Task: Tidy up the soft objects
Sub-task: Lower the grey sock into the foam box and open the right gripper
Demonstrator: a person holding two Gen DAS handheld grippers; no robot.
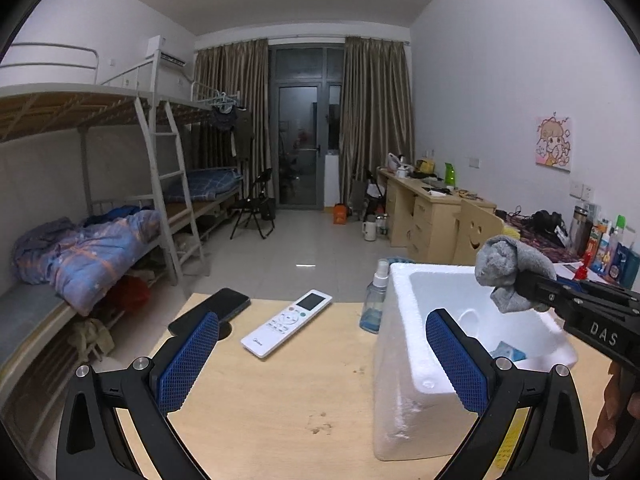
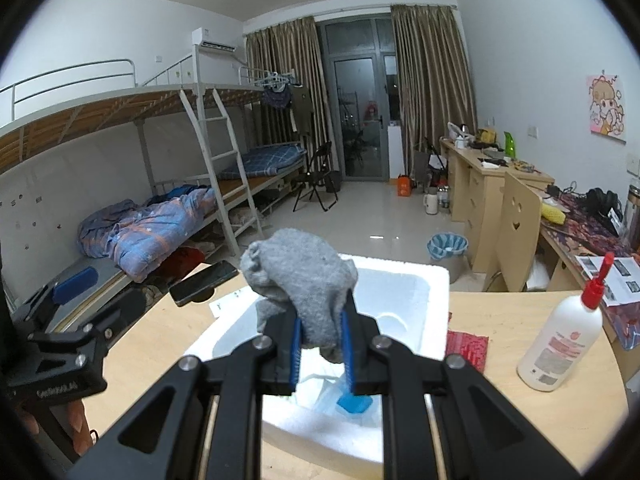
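Grey sock [image 2: 304, 276] pinched in right tongs [image 2: 320, 344] above foam box [image 2: 420, 280] holding blue packet [image 2: 354, 404]; left tongs [image 1: 324, 364] gape empty.

One sock [image 2: 300, 280], perhaps two bottles [image 2: 560, 344].

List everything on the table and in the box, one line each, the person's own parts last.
sock: 1, grey, bunched, held above the box
box: 1, white foam, open, on the table
blue item: 1, inside the box; what it is I cannot tell
remote: 1, white, on the table left of the box
phone: 1, black, at the table's far left edge
spray bottle: 1, clear with blue liquid, beside the box
lotion bottle: 1, white with red cap, right of the box
red cloth: 1, beside the box
left hand-held gripper: open, empty
right hand-held gripper: shut on the sock
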